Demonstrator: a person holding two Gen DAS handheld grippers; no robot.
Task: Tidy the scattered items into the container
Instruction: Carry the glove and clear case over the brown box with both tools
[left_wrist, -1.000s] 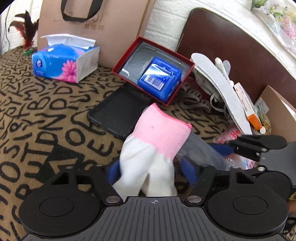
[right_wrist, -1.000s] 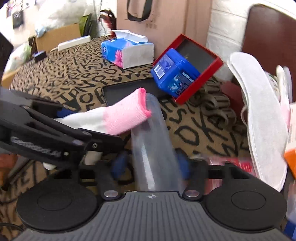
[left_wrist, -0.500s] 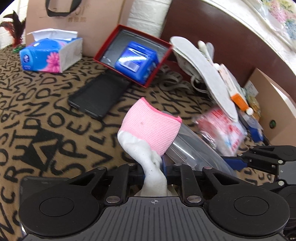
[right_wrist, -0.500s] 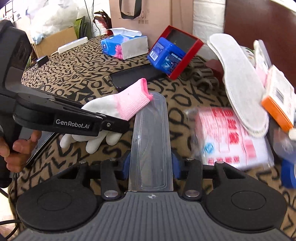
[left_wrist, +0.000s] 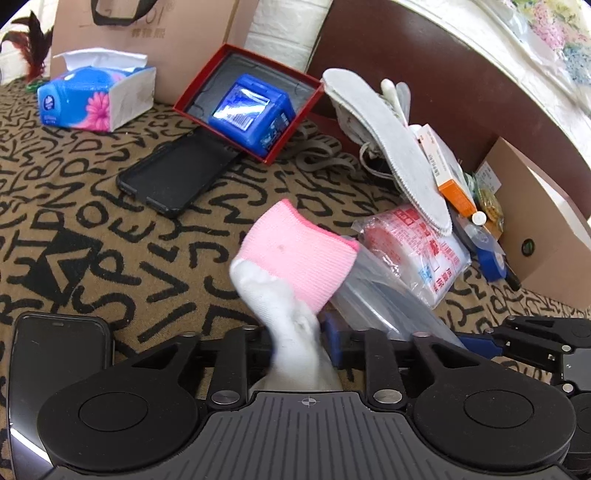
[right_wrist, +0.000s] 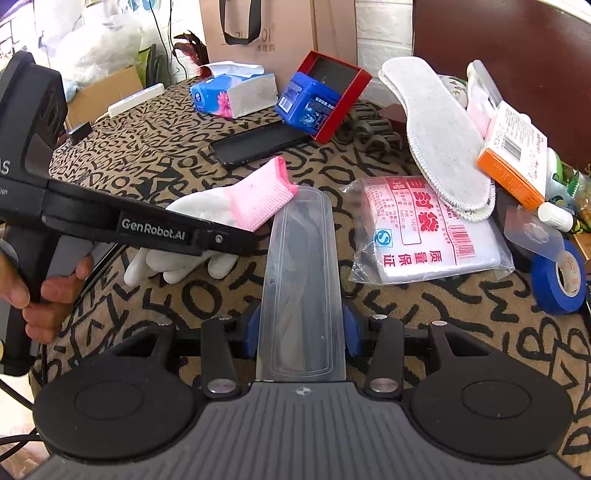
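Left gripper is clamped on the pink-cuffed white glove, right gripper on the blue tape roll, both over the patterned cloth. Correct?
Not quite. The right gripper is clamped on the clear plastic case, as the right wrist view shows; the blue tape roll lies on the patterned cloth. The left gripper does hold the glove.

White knit glove (left_wrist: 295, 258) with pink cuff: held off table, cuff forward, cuff tip touching far end of container; fingers hang down in right wrist view (right_wrist: 177, 266). Clear plastic container (right_wrist: 301, 288): long, narrow, rounded far end, held lengthwise above patterned cloth, open side not discernible. Pink cuff overlaps its rim (left_wrist: 373, 295) in left view.
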